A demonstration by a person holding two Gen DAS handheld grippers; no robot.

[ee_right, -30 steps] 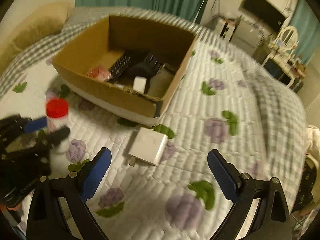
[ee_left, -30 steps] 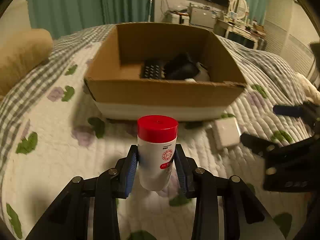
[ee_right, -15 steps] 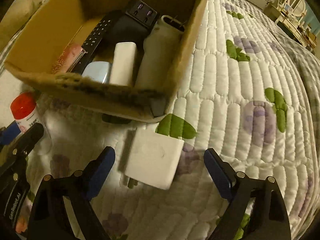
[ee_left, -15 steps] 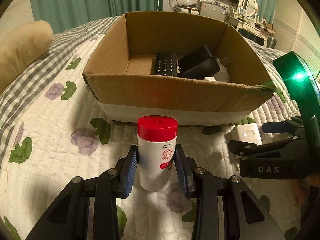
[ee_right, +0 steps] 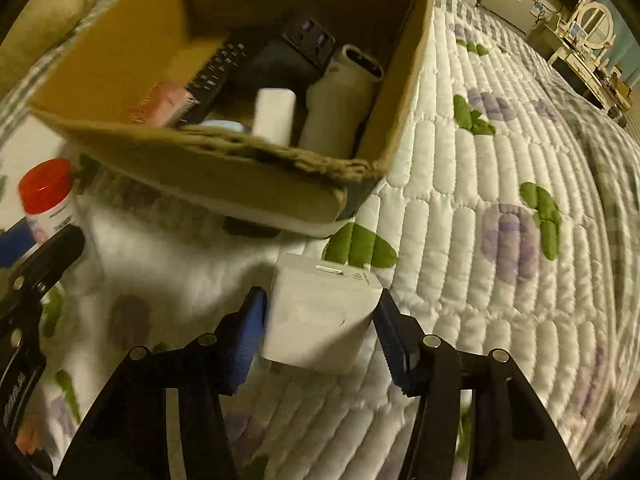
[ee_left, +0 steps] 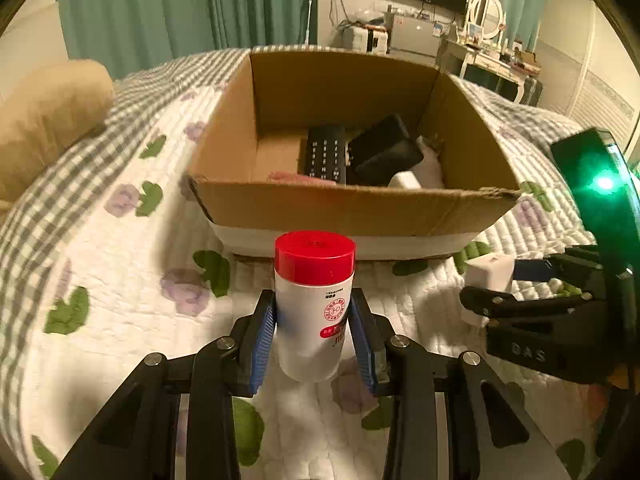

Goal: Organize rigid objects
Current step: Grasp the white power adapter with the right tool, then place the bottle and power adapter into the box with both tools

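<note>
My left gripper [ee_left: 313, 332] is shut on a white bottle with a red cap [ee_left: 314, 304], held upright above the quilt in front of the cardboard box [ee_left: 352, 208]. The bottle also shows in the right wrist view [ee_right: 48, 200]. My right gripper [ee_right: 320, 328] is shut on a white charger block [ee_right: 320, 316], lifted a little off the quilt; it shows in the left wrist view [ee_left: 490, 272] too. The box [ee_right: 224, 172] holds a black remote [ee_left: 325, 154], a black device [ee_left: 384, 150], a pink item [ee_right: 164, 104] and white items [ee_right: 274, 114].
The box sits on a white quilted bedspread with purple flowers [ee_right: 500, 208]. A tan pillow [ee_left: 48, 112] lies at the left. Green curtains and a dresser with a mirror [ee_left: 486, 12] stand behind the bed.
My right gripper has moved down to the charger block and closed on it. My left gripper keeps the bottle and has come closer to the box, with more of the inside showing.
</note>
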